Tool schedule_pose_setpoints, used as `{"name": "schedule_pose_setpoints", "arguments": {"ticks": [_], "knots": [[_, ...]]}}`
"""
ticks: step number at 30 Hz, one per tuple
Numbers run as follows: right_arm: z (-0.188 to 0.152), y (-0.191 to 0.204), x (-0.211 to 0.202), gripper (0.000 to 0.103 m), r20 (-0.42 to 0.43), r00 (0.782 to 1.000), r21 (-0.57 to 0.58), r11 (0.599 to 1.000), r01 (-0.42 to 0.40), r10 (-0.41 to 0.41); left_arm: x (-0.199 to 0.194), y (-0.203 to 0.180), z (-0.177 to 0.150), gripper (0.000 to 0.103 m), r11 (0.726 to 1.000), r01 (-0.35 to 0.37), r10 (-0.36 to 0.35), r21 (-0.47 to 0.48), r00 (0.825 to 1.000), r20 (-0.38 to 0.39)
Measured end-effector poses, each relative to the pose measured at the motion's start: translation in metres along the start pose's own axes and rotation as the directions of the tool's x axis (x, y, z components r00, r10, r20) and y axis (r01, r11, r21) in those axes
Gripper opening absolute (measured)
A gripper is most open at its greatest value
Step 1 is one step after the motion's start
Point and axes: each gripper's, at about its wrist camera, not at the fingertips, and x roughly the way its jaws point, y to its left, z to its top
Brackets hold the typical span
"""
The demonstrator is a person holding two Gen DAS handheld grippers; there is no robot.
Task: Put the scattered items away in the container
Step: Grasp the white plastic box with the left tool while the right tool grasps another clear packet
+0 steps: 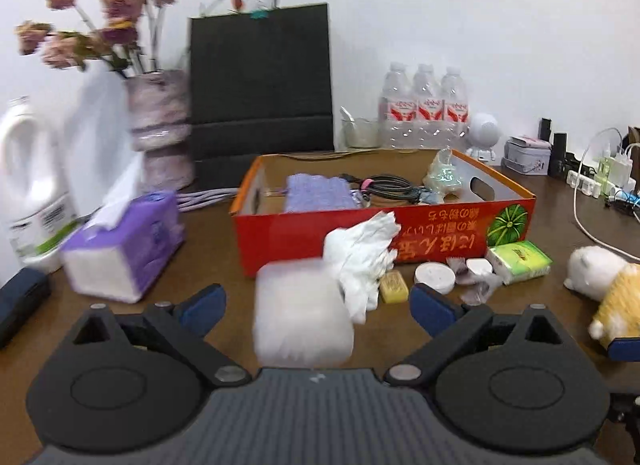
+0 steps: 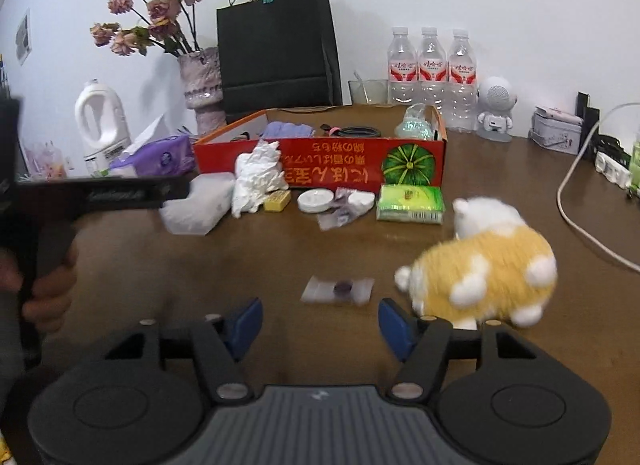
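The red cardboard box (image 1: 360,241) stands mid-table and holds a purple cloth (image 1: 320,193), black cables and a glittery ornament. My left gripper (image 1: 319,305) is open, and a translucent white pack (image 1: 304,313) lies between its blue fingers, apart from both. Crumpled white tissue (image 1: 364,253), a yellow bar (image 1: 394,285), a white disc (image 1: 435,277) and a green tissue pack (image 1: 520,261) lie along the box front. My right gripper (image 2: 319,323) is open over bare table. A small clear packet (image 2: 338,289) lies just ahead of it. A yellow-and-white plush toy (image 2: 488,265) sits beside its right finger.
A purple tissue box (image 1: 124,249), a white detergent bottle (image 1: 32,193) and a vase of dried flowers (image 1: 160,133) stand at the left. Behind the box are a black paper bag (image 1: 260,85) and water bottles (image 1: 424,109). A white cable (image 2: 576,201) runs along the right.
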Motion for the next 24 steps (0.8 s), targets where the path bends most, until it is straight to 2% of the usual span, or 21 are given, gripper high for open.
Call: {"name": "schedule_pose_setpoints", "arguments": {"ticks": [3,6,8,9,12,17,20,24], "knots": [[0.009,0.0,0.015,0.059,-0.017,0.999,-0.013,1.0,0.028,-0.028,0.021,-0.002,-0.004,0.098,1.0,-0.025,0.025,0.002,0.998,-0.05],[0.012,0.002,0.026,0.052,-0.031,0.999,-0.035,0.999,0.033,-0.034,0.028,0.005,-0.012,0.091,1.0,0.008,-0.009,-0.018,0.997,-0.073],[0.013,0.004,0.034,0.044,-0.053,0.998,-0.051,0.998,0.038,-0.041,0.033,0.01,-0.015,0.073,1.0,0.0,-0.003,-0.025,0.996,-0.084],[0.013,0.005,0.038,0.044,-0.063,0.997,-0.06,0.997,0.04,-0.044,0.035,0.012,-0.016,0.07,0.999,-0.007,0.004,-0.033,0.995,-0.097],[0.012,0.008,0.044,0.039,-0.065,0.997,-0.073,0.996,0.045,-0.05,0.039,0.019,-0.016,0.069,0.997,0.001,-0.009,-0.073,0.993,-0.119],[0.01,0.009,0.042,0.032,-0.057,0.997,-0.081,0.996,0.039,-0.043,0.037,0.018,-0.017,0.068,0.998,-0.025,0.018,-0.059,0.993,-0.117],[0.01,0.008,0.041,0.027,-0.057,0.998,-0.075,0.997,0.029,-0.033,0.021,0.012,-0.018,0.067,0.996,-0.09,0.089,-0.001,0.993,-0.075],[0.008,0.009,0.04,0.023,-0.051,0.998,-0.071,0.997,0.031,-0.035,-0.017,0.013,-0.022,0.067,0.996,-0.092,0.092,-0.009,0.996,-0.011]]}}
